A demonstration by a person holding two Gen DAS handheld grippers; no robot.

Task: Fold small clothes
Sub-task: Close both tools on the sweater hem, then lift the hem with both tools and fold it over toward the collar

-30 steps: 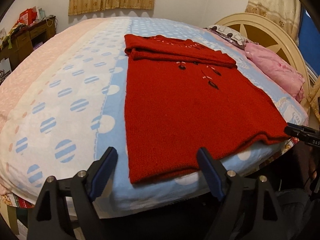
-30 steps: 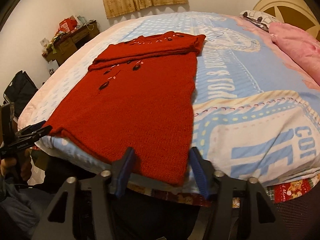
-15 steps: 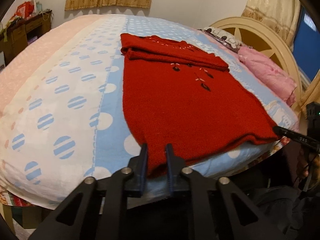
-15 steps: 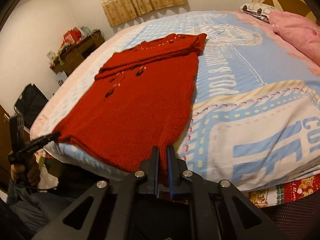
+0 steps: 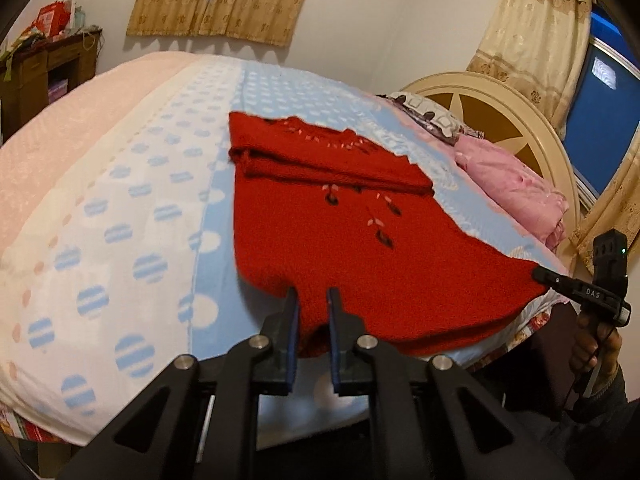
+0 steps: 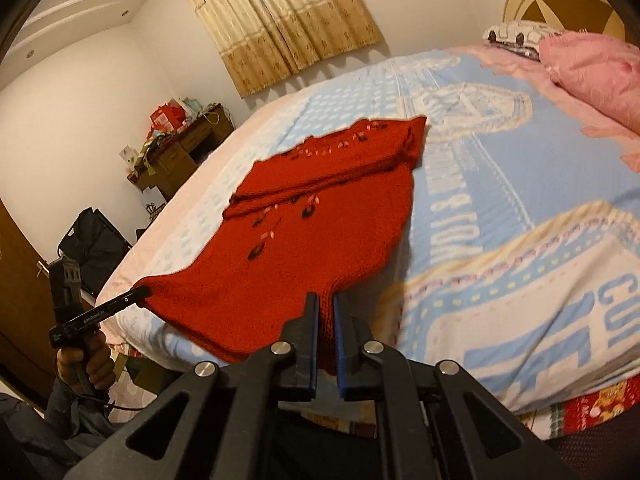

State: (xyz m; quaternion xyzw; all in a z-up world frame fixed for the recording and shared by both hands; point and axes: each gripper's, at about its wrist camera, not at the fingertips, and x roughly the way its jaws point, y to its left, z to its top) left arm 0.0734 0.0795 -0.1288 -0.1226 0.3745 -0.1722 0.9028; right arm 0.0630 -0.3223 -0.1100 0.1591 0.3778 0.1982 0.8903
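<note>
A red knitted sweater (image 5: 340,240) lies flat on the bed, with its sleeves folded across the chest at the far end. My left gripper (image 5: 312,300) is shut on the near left corner of the hem, and red knit fills the gap between its blue pads. My right gripper (image 6: 326,304) is shut on the near right corner of the same sweater (image 6: 312,248). Both hem corners are raised a little off the bed. Each gripper shows in the other's view, pinching its corner: the right gripper (image 5: 538,274) and the left gripper (image 6: 142,292).
The bed carries a blue, white and pink patterned blanket (image 5: 140,220). A pink bundle (image 5: 516,192) lies by the cream headboard (image 5: 500,120). A cluttered wooden desk (image 6: 180,152) and a black bag (image 6: 92,240) stand beyond the bed's far side.
Both grippers stood open around the hem corners, then shut on them. Both have since risen a little, lifting the near hem off the bed.
</note>
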